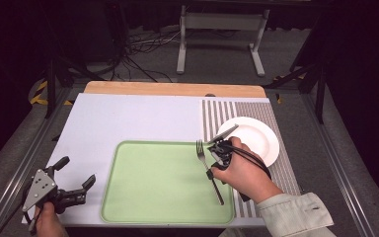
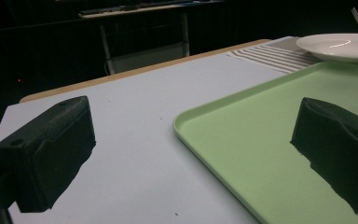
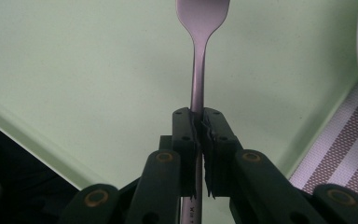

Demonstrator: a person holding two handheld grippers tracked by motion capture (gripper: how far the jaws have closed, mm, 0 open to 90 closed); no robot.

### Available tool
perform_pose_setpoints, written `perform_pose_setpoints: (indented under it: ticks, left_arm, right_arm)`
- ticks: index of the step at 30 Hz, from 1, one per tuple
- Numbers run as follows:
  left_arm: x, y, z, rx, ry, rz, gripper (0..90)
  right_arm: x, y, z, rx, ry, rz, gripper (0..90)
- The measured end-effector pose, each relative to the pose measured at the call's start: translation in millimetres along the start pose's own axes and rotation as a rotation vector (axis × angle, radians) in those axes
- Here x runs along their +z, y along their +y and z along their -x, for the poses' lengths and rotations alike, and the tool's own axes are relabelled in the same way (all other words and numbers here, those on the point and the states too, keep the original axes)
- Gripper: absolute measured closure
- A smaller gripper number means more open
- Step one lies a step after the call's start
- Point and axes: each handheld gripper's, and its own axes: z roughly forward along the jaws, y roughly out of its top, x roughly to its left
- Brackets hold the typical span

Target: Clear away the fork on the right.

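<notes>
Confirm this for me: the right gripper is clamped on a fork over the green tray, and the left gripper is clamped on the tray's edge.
Not quite. The left gripper is not clamped on anything: the left gripper view shows its jaws wide apart, with the green tray edge running between them untouched. The rest holds: the right gripper is shut on the fork over the tray.

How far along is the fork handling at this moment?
Done: the right gripper is shut on the fork. In hand: the fork is over the green tray, beside the white plate. Left: setting it down and releasing. The left gripper waits open.
</notes>
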Motion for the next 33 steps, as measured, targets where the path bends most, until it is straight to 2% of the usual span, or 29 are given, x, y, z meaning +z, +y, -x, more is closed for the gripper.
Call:
perform_pose_setpoints:
  ticks: [8,13,18,24,33]
  left_arm:
    - [0.0,0.0,-0.1,0.0,0.0,0.0,0.3]
    - [0.0,0.0,-0.2,0.0,0.001,-0.001,0.3]
    - [0.0,0.0,-0.2,0.0,0.001,-0.002,0.3]
    - [0.0,0.1,-0.3,0.002,0.0,0.0,0.3]
    - [-0.4,0.3,-0.7,0.003,0.0,0.001,0.3]
  right_arm:
    - [9.0,2.8,-0.9,0.015,0.011,-0.021,84.8]
    - [20.9,2.3,-1.0,0.035,0.026,-0.044,84.8]
    - [29.4,2.9,-0.9,0.043,0.02,-0.07,84.8]
    - [39.1,4.7,-0.1,0.08,0.016,-0.098,84.8]
    - [49.4,5.3,1.3,0.098,0.004,-0.142,84.7]
